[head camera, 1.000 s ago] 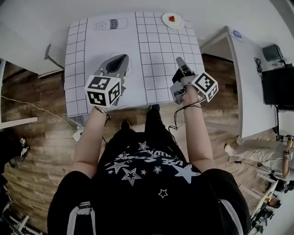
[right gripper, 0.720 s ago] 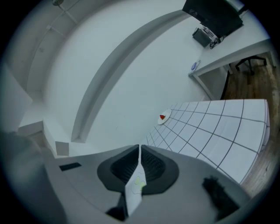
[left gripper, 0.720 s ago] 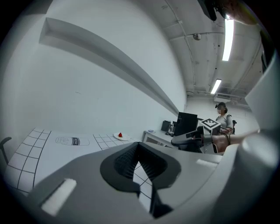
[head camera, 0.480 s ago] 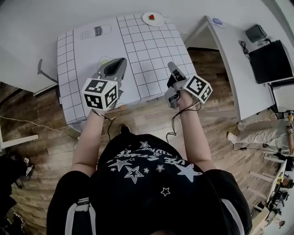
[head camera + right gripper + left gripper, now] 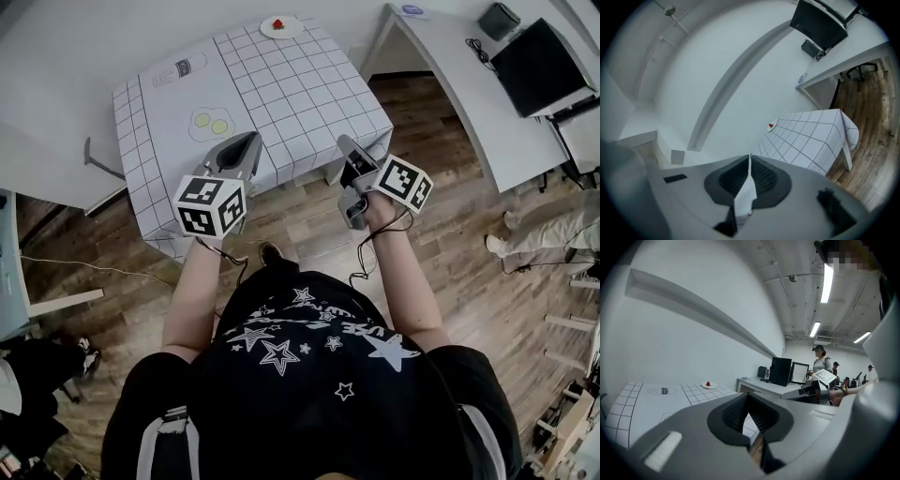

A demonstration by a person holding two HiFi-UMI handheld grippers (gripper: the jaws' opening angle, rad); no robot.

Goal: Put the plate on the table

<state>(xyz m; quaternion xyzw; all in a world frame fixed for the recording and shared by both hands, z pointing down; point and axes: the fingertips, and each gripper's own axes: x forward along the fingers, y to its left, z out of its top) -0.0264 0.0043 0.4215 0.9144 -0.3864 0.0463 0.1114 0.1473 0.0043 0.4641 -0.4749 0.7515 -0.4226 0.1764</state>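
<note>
A small white plate (image 5: 280,26) with a red piece on it rests on the far corner of the table (image 5: 291,94), which wears a white grid-patterned cloth. The same plate (image 5: 708,385) looks small and distant in the left gripper view, and the plate (image 5: 771,125) is just as remote in the right gripper view. My left gripper (image 5: 249,142) hangs over the table's near edge, shut and empty. My right gripper (image 5: 343,143) hovers just off the near edge, over the floor, jaws pressed together with nothing between them.
Printed fried eggs (image 5: 212,121) and a can outline (image 5: 178,69) mark the cloth. A long white desk (image 5: 450,84) with a dark monitor (image 5: 539,52) stands to the right. Wooden floor (image 5: 441,234) surrounds the table. People (image 5: 820,363) stand far off.
The table has slid further away and leftward in the head view, as the person has stepped back. Both grippers now sit at its near edge instead of over it. Their jaws stayed shut.
</note>
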